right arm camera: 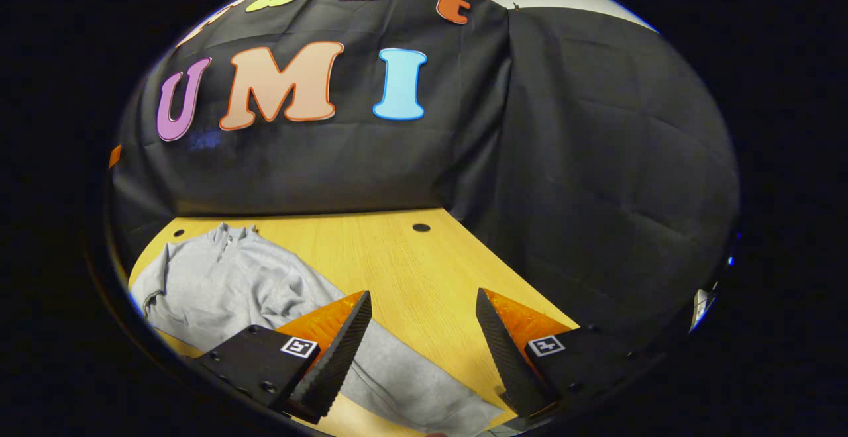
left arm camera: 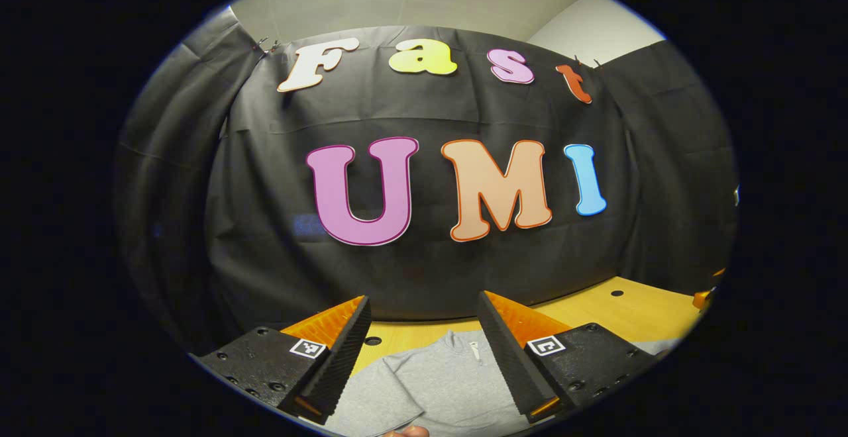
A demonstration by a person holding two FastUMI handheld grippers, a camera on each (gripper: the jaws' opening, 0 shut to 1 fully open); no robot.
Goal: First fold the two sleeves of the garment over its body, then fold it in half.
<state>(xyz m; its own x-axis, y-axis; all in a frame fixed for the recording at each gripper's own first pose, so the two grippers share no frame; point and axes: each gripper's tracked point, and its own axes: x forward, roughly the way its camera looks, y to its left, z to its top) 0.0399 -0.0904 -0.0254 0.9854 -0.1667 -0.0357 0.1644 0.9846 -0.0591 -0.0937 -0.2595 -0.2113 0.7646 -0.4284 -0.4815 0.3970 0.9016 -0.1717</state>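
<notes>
- The grey sweatshirt (right arm camera: 225, 285) lies flat on the wooden table (right arm camera: 411, 258), collar toward the back wall.
- Left gripper (left arm camera: 424, 351) hangs above the sweatshirt's chest, jaws spread, holding nothing.
- Right gripper (right arm camera: 424, 351) hovers over the outstretched sleeve (right arm camera: 411, 384), released wide, likely lining up a grab.

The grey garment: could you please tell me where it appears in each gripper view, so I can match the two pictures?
Left gripper view: the grey garment lies at bottom centre, between the left gripper fingers, collar toward the wall.
Right gripper view: it lies at lower left, one sleeve trailing toward bottom centre, behind the right gripper.
Shared landmark: the wooden table it rests on.
</notes>
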